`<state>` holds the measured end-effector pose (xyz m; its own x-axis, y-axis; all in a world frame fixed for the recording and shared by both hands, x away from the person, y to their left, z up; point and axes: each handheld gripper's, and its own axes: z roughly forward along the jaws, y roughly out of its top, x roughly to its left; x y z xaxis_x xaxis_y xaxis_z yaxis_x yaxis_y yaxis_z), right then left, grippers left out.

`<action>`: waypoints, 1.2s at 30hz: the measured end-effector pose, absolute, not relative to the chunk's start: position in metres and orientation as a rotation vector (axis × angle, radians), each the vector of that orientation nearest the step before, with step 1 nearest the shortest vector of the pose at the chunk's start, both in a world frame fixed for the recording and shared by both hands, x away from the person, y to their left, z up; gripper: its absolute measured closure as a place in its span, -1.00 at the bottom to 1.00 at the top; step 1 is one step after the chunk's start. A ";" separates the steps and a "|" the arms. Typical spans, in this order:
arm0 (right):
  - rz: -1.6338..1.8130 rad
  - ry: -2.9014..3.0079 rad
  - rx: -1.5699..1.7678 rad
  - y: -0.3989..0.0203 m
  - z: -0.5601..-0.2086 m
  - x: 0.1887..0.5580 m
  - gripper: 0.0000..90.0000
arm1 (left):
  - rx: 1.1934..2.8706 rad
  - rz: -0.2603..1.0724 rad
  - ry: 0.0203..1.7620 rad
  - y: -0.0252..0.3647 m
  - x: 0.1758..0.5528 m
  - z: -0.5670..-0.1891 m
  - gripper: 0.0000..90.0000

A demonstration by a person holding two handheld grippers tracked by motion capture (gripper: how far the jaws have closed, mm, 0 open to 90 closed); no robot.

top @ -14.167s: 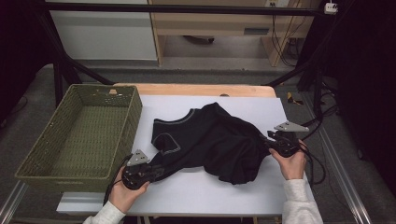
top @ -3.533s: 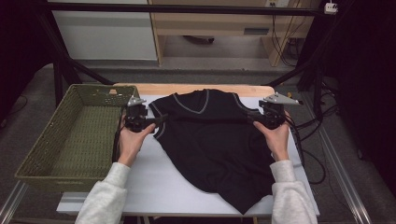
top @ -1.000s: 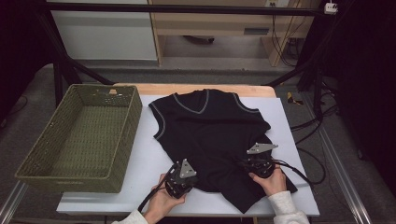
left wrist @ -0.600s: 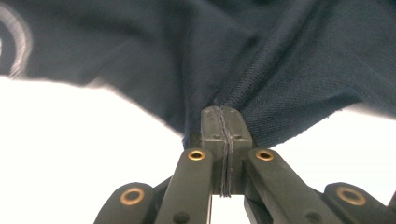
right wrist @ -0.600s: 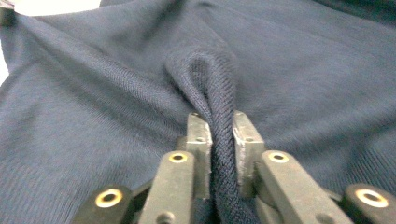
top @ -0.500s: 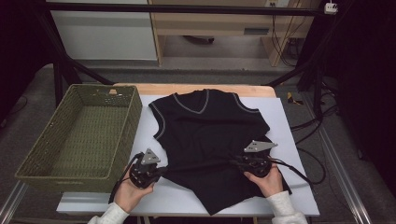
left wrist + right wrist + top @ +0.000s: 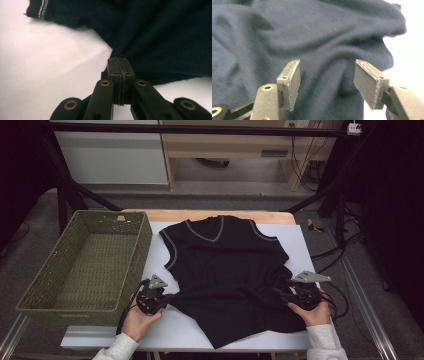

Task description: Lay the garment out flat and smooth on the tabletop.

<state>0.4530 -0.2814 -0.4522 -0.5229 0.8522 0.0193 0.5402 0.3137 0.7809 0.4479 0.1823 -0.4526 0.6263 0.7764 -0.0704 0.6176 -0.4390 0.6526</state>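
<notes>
the high view looks forward and down from above the person's side, taking in the whole white table, the green wicker basket at its left and the floor beyond. the left gripper view sits low and very near, looking along its own jaws at the hem of the black sleeveless top on the table. the right gripper view looks close onto the same top. all three views share this garment.
</notes>
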 end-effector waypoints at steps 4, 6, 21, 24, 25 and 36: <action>1.021 2.232 1.294 -0.288 -0.467 0.456 -0.03 | 2.170 0.349 1.087 0.185 0.445 -0.445 0.99; 0.986 2.281 1.292 -0.286 -0.474 0.459 0.23 | 2.165 0.414 1.097 0.186 0.443 -0.439 0.99; 1.089 2.228 1.247 -0.281 -0.453 0.450 0.01 | 2.034 0.376 1.110 0.188 0.429 -0.442 0.08; 1.120 2.197 1.248 -0.287 -0.450 0.446 -0.08 | 2.037 0.336 1.098 0.184 0.415 -0.451 -0.11; 1.124 2.192 1.248 -0.289 -0.451 0.443 -0.09 | 2.042 0.334 1.094 0.182 0.412 -0.454 -0.17; 1.088 2.202 1.305 -0.303 -0.463 0.432 -0.04 | 2.047 0.313 1.139 0.180 0.414 -0.476 -0.21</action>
<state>0.4316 -0.3030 -0.4631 -0.5096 0.8570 0.0764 0.5816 0.2777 0.7646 0.4142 0.1803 -0.4761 0.5722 0.8077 -0.1420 0.6217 -0.3143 0.7175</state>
